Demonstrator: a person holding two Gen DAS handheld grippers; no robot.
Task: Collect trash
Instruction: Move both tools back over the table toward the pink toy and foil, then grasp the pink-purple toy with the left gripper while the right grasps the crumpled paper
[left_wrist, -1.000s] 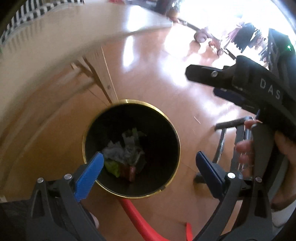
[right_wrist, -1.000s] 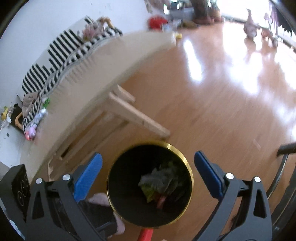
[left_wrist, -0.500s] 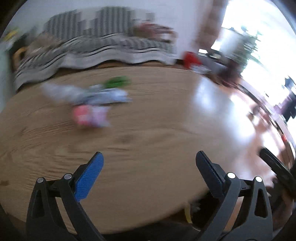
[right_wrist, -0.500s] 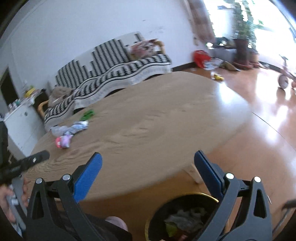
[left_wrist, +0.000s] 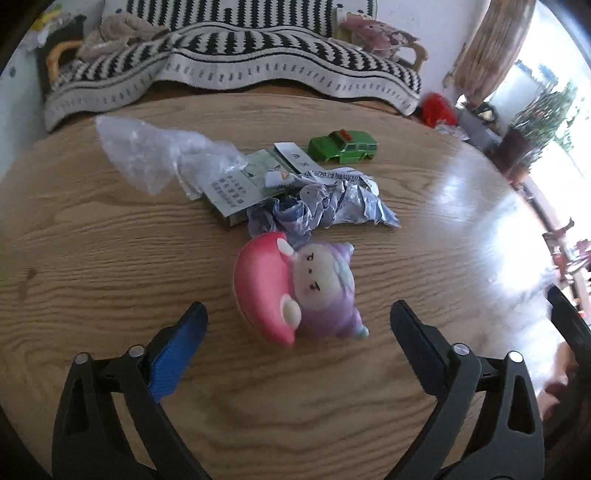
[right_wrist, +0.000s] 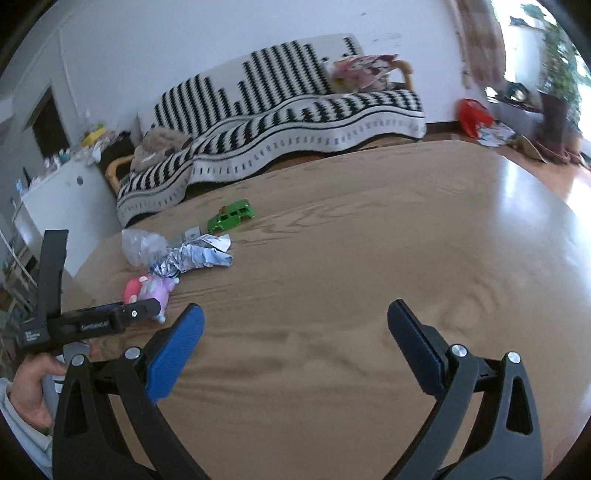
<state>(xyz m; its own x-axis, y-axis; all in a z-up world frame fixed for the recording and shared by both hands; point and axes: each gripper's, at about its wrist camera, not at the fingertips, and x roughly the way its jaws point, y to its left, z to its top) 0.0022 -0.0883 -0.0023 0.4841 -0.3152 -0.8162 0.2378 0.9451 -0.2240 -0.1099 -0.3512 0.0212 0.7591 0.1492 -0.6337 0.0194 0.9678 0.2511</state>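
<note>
On the round wooden table (left_wrist: 424, 229) lie a crumpled silver-blue wrapper (left_wrist: 332, 205), a clear plastic bag (left_wrist: 155, 155) and a flat printed carton (left_wrist: 243, 184). The same pile shows in the right wrist view, with the wrapper (right_wrist: 195, 256) and the bag (right_wrist: 142, 245). My left gripper (left_wrist: 295, 325) is open and empty, hovering just in front of a pink and purple plush toy (left_wrist: 295, 291). My right gripper (right_wrist: 295, 325) is open and empty over bare table, well right of the pile. The left gripper body shows in the right wrist view at the left edge.
A green toy car (left_wrist: 343, 146) sits behind the trash, also in the right wrist view (right_wrist: 231, 218). A striped sofa (right_wrist: 288, 122) stands beyond the table. The trash bin is out of view.
Both grippers rose from over the black bin on the floor to the tabletop. The left one moved close to the plush toy and trash pile. Both stayed open.
</note>
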